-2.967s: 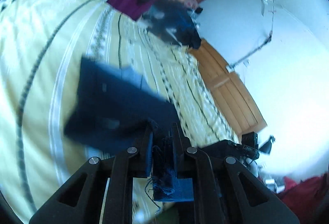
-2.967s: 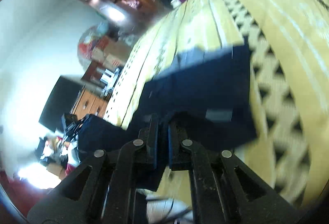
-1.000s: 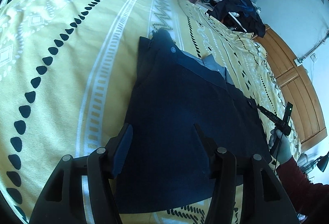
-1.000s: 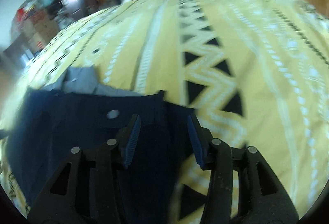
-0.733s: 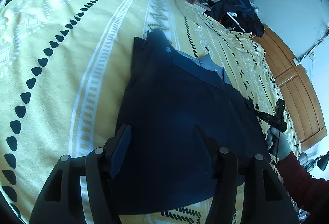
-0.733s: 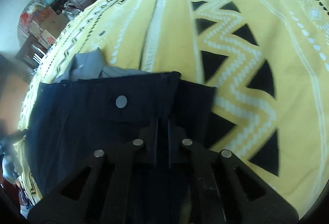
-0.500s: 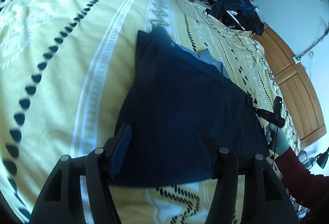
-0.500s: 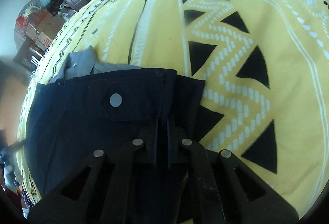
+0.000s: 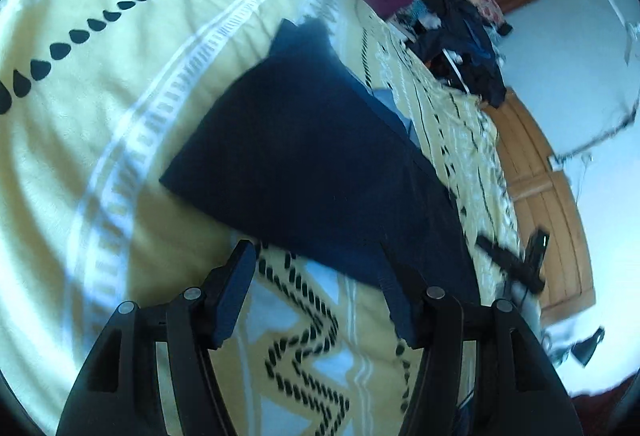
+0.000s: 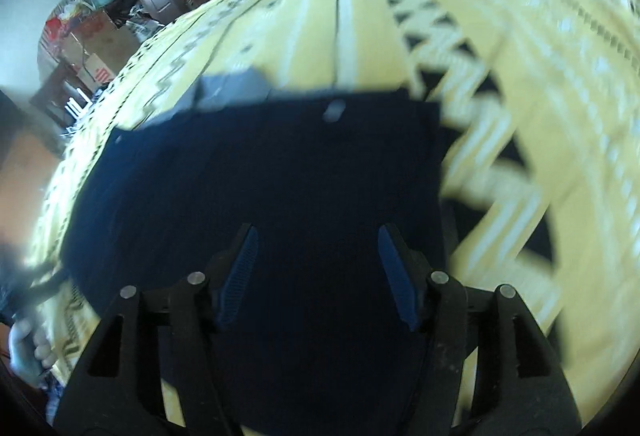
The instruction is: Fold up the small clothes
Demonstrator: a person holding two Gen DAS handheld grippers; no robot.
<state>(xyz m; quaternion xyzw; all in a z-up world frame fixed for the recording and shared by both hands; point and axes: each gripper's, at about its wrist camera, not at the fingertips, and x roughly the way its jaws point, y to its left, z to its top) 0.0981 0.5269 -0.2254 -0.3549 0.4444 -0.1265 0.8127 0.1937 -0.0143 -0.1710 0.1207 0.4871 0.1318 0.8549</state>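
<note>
1. Shorts (dark navy, folded flat) are lying on the yellow patterned bedspread, a grey lining peeking out at the far edge.
2. Left gripper is hovering wide open, gripping nothing, just off the near hem.
3. Right gripper is gaping above the cloth, holding nothing; the blurred frame probably shows a waistband button.
</note>
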